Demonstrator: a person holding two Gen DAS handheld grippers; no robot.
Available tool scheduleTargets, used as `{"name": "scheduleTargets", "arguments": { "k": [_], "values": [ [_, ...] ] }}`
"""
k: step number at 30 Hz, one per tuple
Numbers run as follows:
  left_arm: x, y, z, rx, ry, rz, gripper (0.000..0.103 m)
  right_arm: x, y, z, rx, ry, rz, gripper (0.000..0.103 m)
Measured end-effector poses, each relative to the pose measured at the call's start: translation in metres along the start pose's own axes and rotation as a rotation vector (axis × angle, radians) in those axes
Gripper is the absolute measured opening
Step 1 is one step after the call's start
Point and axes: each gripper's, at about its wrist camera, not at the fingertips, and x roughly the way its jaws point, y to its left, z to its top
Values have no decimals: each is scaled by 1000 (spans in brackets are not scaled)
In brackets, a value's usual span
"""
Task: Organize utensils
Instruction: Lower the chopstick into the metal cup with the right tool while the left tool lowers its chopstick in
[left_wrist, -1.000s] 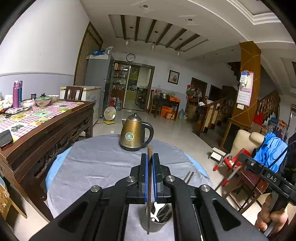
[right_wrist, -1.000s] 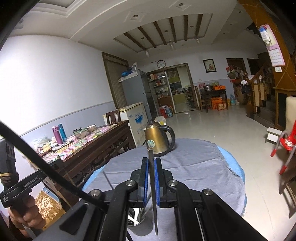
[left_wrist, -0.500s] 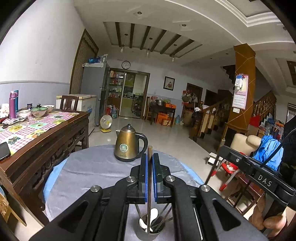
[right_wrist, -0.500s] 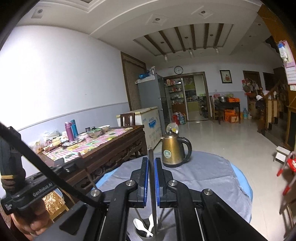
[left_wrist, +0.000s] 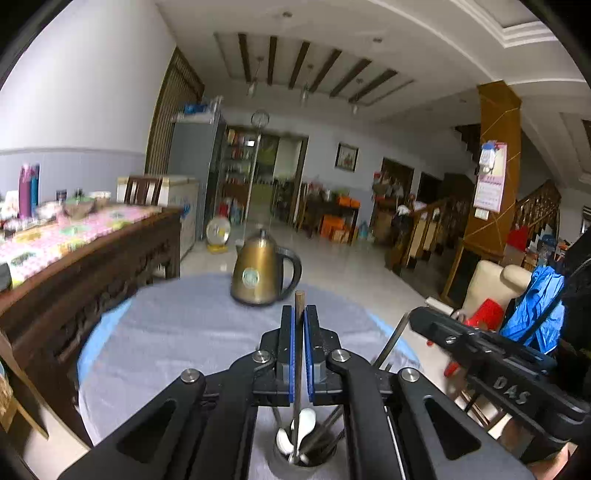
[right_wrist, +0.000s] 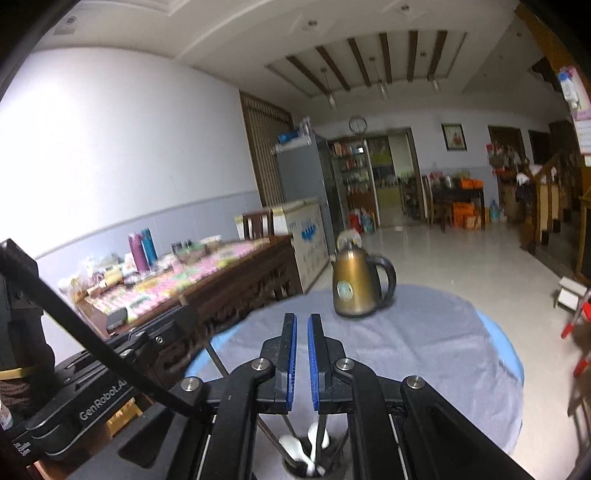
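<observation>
My left gripper (left_wrist: 299, 314) is shut on a brown chopstick (left_wrist: 297, 369) held upright, its lower end down in the metal utensil cup (left_wrist: 304, 459). The cup stands on the grey-clothed round table (left_wrist: 177, 332) right below both grippers and holds white spoons (left_wrist: 306, 424) and several chopsticks. My right gripper (right_wrist: 302, 321) is slightly open with nothing between its blue pads, directly above the same cup (right_wrist: 314, 467). White spoons (right_wrist: 317, 439) and chopsticks stick out of the cup there. The right gripper's body shows in the left wrist view (left_wrist: 491, 365).
A brass kettle (left_wrist: 260, 273) stands at the far side of the table and also shows in the right wrist view (right_wrist: 356, 282). A dark wooden sideboard (left_wrist: 74, 266) with bottles and dishes runs along the left. Chairs (left_wrist: 491, 291) stand to the right.
My right gripper has opened and the chopstick it held is gone from between its pads. Both grippers have lowered over the cup. The left chopstick now reaches into the cup.
</observation>
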Motion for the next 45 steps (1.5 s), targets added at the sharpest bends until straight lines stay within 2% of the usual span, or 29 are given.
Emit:
{"name": "scheduleTargets", "arguments": {
  "k": [4,10,18,39,45],
  "values": [
    [3,5,-6,-16,24,8,5,3,-10,-13,18,38,-8,7],
    [-6,7,-4,-6,8,14,5,-9,-22,-12,45,21,-9,7],
    [7,3,-19,37,97,54,5,-12,-29,-18,87,38,1,7],
    [13,-4,-24,80,124,78,5,-4,-35,-33,146,88,4,7],
    [14,-7,-29,112,138,126,6,1,-36,-37,172,121,7,7]
  ]
}}
